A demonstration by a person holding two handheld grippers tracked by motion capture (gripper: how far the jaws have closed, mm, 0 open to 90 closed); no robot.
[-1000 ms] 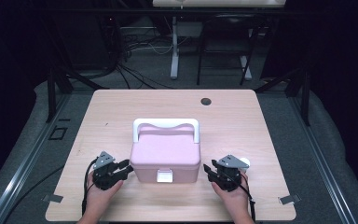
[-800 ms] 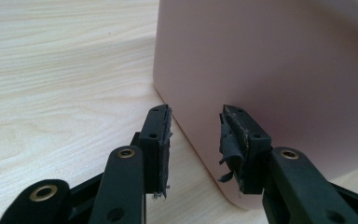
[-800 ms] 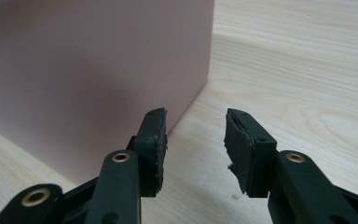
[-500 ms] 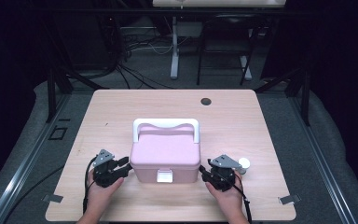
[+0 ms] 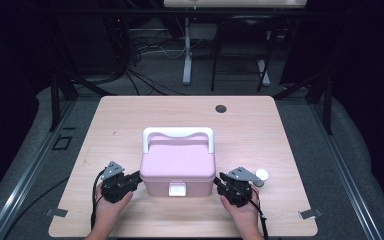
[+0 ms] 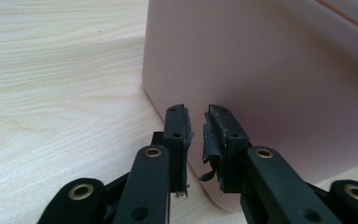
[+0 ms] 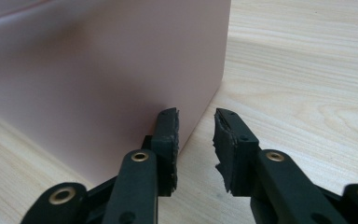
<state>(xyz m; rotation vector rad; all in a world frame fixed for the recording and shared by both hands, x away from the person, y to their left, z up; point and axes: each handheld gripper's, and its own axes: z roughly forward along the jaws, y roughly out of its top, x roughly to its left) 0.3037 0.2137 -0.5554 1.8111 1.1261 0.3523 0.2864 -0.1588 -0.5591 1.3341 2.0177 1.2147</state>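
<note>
A pink box (image 5: 178,167) with a white handle (image 5: 178,134) folded toward the far side is seen on the wooden worktop (image 5: 130,120), a little nearer the person's edge than the middle. A white latch (image 5: 176,189) is set in the centre of its near face.

The left tool (image 5: 136,179) is held at the box's left wall, close to the near left corner. In the left gripper view the two black jaws are seen standing a narrow gap apart, the torn pads (image 6: 210,136) lying right against the pink wall (image 6: 270,79); nothing is clamped between them, and they have just been closing. Whether the tips actually touch the wall cannot quite be told from so close a view.

The right tool (image 5: 220,181) is held at the box's right wall, near the near right corner. In the right gripper view its jaws are seen somewhat wider apart, with the box's rounded corner edge (image 7: 209,93) rising just beyond the gap; the left pad (image 7: 170,135) lies in front of the pink wall, the other over bare wood. These jaws too have just been closing, and nothing is gripped by them.

A small white round object (image 5: 261,175) is seen just beside the right tool, on its outer side. A dark round hole (image 5: 221,108) is set in the worktop near the far edge, well apart from the box.
</note>
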